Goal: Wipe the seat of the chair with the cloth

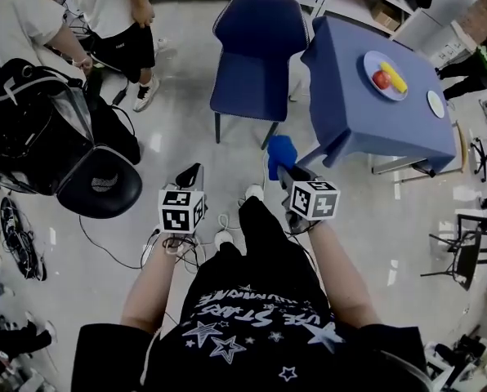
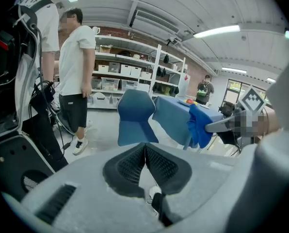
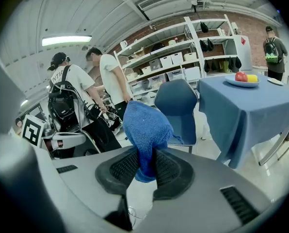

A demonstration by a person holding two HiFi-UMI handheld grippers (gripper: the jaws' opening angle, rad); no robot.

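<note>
Two tools, both short of the chair [image 1: 252, 55], well apart from it.

1. Left tool [image 2: 145, 153]: jaws pressed together, nothing between them.
2. Right tool [image 3: 145, 165]: jaws clamped on the lower end of the cloth [image 3: 145, 125]. The cloth is blue terry, and its bunched bulk stands up above the jaws, on the near side of the chair.
3. Floor [image 1: 186, 137]: pale, glossy, reflective. Cables [image 1: 221, 220] lie loose on it on the near side of the chair.
4. Seat [image 1: 245, 92]: dark blue, bare, facing the tools. Judged: wiping not yet begun.
5. Tabletop [image 1: 350, 113]: just right of the chair, blue drape hanging down its sides. On it is a plate [image 1: 373, 62] with an apple [image 1: 382, 79] and a banana [image 1: 394, 77].
6. Bag [image 1: 39, 129]: black, left of the chair.
7. People [image 1: 113, 15]: standing left of the chair.
8. Shelves [image 3: 183, 47]: white, stocked with boxes, behind the chair against a brick wall.

Risks, as judged:
- Only one end of the cloth is gripped, so firm strokes on the seat could drag it out of the jaws.
- The floppy bulk may fold over and wipe only a narrow strip.
- A wide stroke to the right could catch the drape and disturb the plate.
- The cables could snag a foot on the way to the chair.
</note>
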